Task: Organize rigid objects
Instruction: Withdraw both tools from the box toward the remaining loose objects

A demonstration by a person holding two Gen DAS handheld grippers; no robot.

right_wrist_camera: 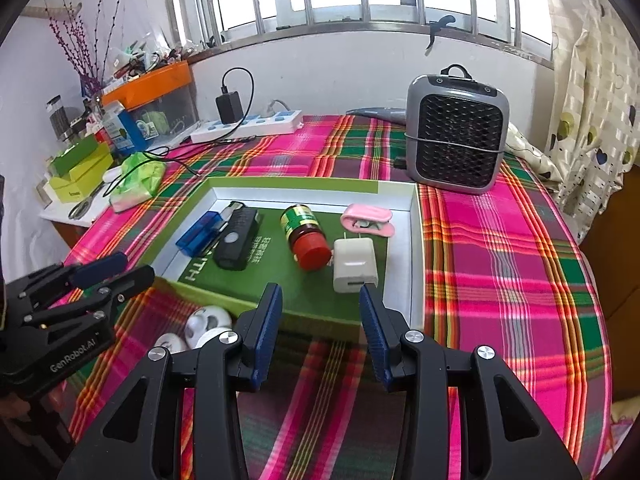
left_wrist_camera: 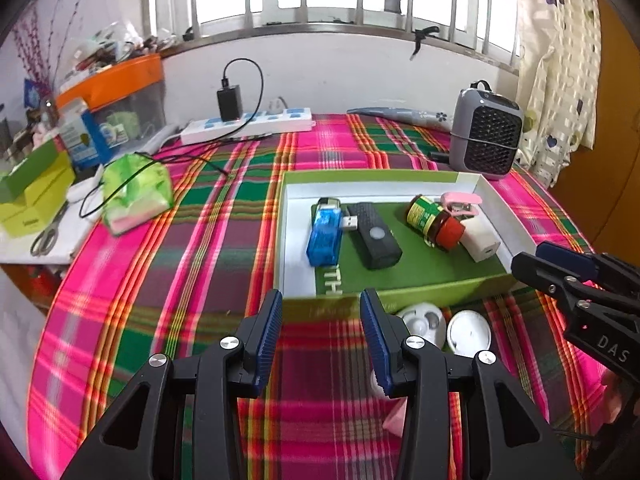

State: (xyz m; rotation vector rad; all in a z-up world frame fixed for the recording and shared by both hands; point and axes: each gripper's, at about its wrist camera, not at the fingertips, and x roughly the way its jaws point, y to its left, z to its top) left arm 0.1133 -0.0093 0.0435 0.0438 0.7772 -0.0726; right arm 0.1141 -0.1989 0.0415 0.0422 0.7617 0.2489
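A shallow green and white box (left_wrist_camera: 404, 179) (right_wrist_camera: 418, 248) lies on the plaid cloth. In it lie a blue USB device (left_wrist_camera: 325, 233) (right_wrist_camera: 199, 233), a black remote (left_wrist_camera: 378, 240) (right_wrist_camera: 237, 242), a red-capped jar (left_wrist_camera: 434, 222) (right_wrist_camera: 306, 236), a white charger (left_wrist_camera: 482, 242) (right_wrist_camera: 355, 266) and a pink clip (left_wrist_camera: 462, 202) (right_wrist_camera: 368, 220). Two white round items (left_wrist_camera: 468, 330) (right_wrist_camera: 208, 322) lie in front of the box. My left gripper (left_wrist_camera: 322, 334) is open and empty before the box's near edge; it also shows at the left of the right wrist view (right_wrist_camera: 116, 268). My right gripper (right_wrist_camera: 320, 322) is open and empty near the charger, and shows at the right of the left wrist view (left_wrist_camera: 536, 258).
A grey fan heater (left_wrist_camera: 486, 132) (right_wrist_camera: 456, 128) stands behind the box. A white power strip (left_wrist_camera: 248, 122) (right_wrist_camera: 248, 124) with a black adapter lies at the back. A green tissue pack (left_wrist_camera: 136, 194) (right_wrist_camera: 138, 180), yellow boxes (left_wrist_camera: 34, 196) and scissors (left_wrist_camera: 48, 234) crowd the left side.
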